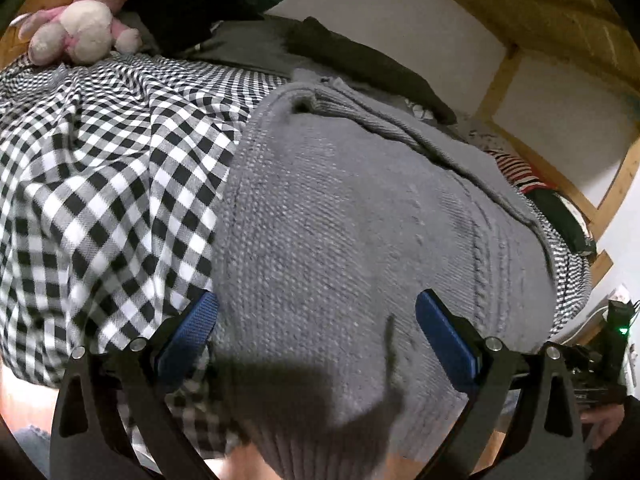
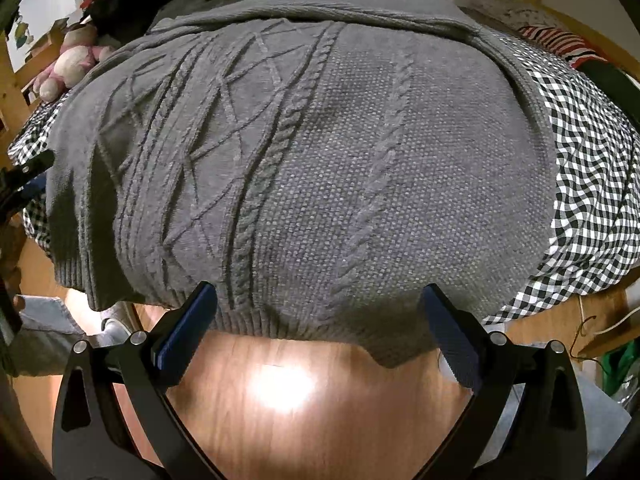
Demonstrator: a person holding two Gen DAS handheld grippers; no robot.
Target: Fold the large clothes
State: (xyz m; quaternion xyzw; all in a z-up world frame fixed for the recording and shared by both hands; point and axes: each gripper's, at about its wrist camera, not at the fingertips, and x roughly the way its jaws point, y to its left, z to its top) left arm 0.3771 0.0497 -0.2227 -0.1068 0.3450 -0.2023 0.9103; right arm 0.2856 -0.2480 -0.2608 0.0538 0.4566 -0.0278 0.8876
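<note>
we see the grey sweater [image 2: 320, 152] is thick matt wool knit, rough, with raised cable ribs. at 3 o'clock of it the checked bedcover [image 2: 580, 200] is thin, smooth woven cloth. the floor [image 2: 280, 420] at 6 o'clock is glossy wood. the right gripper [image 2: 318, 320] has matt black plastic arms, ridged blue pads [image 2: 452, 340] and shiny metal screws. the plush toy [image 1: 80, 28] looks fluffy.
</note>
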